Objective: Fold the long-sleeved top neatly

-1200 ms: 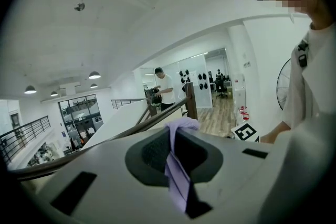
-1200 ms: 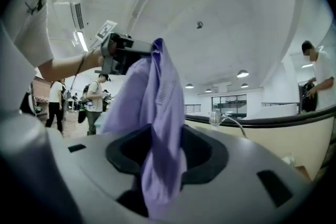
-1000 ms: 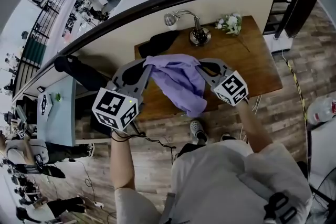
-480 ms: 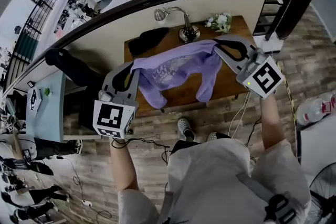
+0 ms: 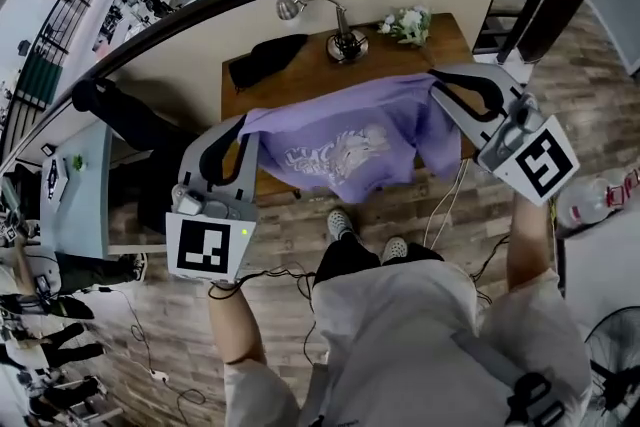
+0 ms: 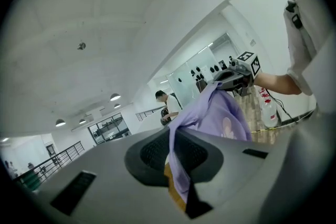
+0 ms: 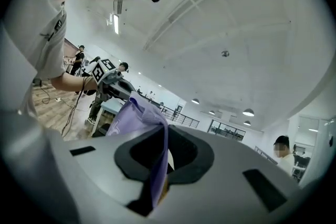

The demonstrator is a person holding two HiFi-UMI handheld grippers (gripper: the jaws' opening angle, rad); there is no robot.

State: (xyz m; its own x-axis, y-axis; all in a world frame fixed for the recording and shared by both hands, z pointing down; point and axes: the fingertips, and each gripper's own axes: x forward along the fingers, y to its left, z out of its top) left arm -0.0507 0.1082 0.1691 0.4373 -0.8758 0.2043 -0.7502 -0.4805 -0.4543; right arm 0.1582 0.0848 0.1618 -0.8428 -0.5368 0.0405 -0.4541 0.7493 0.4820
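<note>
**Top Held Spread Between Two Pinched Edges**

Both pairs of jaws were clamped on cloth. The left gripper (image 6: 176,162) pinched a thin fold of the lilac long-sleeved top (image 5: 345,140) between its dark pads, and the right gripper (image 7: 157,162) did the same at the far side. In each gripper view the fabric ran straight out from the pads toward the other gripper. Between them the top hung spread wide in the air, its printed side up toward the head camera. It hung over the near edge of the wooden table (image 5: 300,80), with the lower part drooping past that edge.

Each bite looked narrow. Pulling the grippers further apart could probably drag an edge out of the pads, and the top would then swing down from one side, perhaps to the floor. Laid too far back, it might catch the lamp (image 5: 335,35), the flowers (image 5: 405,23) or the dark cloth (image 5: 262,60).

Both forearms were stretched forward and well apart. The grippers were roughly level and angled inward toward the top, with their marker cubes nearest the person.
</note>
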